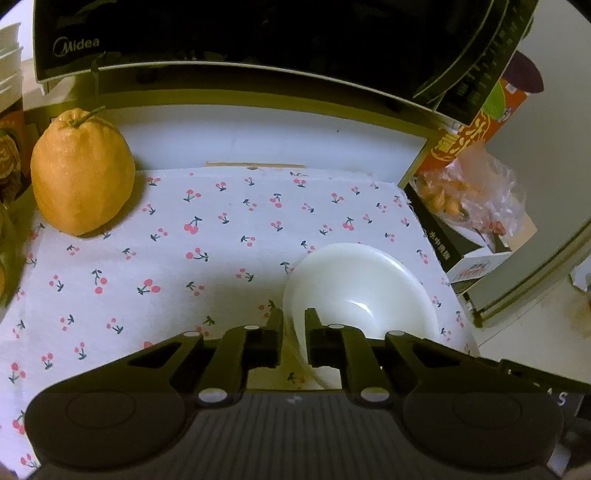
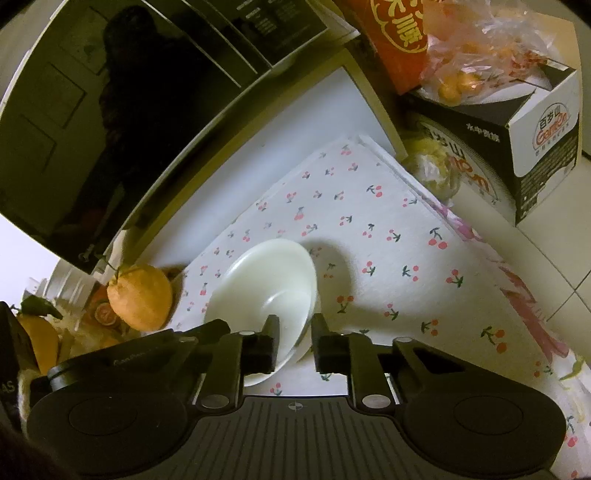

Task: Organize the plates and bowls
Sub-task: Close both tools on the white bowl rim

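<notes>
A white bowl (image 1: pixel 362 288) sits on a cherry-print cloth (image 1: pixel 184 258), right of centre in the left wrist view. My left gripper (image 1: pixel 293 321) is shut on its near left rim, one finger inside and one outside. In the right wrist view the white bowl (image 2: pixel 266 277) is tilted over the cloth (image 2: pixel 388 258), and my right gripper (image 2: pixel 295 326) is shut on its near right rim. The bowl's near edge is hidden behind the fingers in both views. Neither view shows the other gripper's fingers.
A large orange citrus fruit (image 1: pixel 81 173) stands on the cloth's far left corner, also the fruit (image 2: pixel 142 297). A dark microwave (image 1: pixel 221 33) backs the surface. A black-and-white box (image 2: pixel 535 147) with a plastic snack bag and a red carton (image 1: pixel 469 133) stand to the right.
</notes>
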Available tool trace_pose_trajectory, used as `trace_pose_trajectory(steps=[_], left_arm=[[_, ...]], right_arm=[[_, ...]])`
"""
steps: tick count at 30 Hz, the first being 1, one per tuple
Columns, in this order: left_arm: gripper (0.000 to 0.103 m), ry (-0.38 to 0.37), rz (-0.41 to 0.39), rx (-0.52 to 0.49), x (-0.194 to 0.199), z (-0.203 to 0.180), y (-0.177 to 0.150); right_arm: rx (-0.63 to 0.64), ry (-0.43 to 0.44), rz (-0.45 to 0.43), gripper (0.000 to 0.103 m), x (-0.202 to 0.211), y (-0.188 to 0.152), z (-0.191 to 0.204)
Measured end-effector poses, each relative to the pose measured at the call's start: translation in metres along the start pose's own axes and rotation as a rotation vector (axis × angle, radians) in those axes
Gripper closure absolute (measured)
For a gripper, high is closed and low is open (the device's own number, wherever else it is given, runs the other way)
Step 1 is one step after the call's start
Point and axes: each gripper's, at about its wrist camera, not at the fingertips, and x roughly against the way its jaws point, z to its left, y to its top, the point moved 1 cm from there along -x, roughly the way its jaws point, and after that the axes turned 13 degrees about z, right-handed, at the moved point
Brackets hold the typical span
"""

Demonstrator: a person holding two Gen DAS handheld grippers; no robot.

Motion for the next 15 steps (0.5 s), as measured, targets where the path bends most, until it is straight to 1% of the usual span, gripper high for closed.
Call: trace_pose_trajectory(steps=[5, 9, 15], left_arm=[[0.095, -0.003, -0.004, 0.001, 0.002, 0.000, 0.000], [0.095, 0.007, -0.021, 0.006, 0.007, 0.000, -0.002], [0.095, 0.014, -0.051, 0.022, 0.020, 0.003, -0.005]], right_arm=[[-0.005, 0.002, -0.005, 0.089, 0.003, 0.001, -0.001], [-0.020, 0.024, -0.013, 0.089, 0.008, 0.001, 0.002], [0.022, 0.034, -0.024, 0.088, 0.017, -0.004, 0.019]])
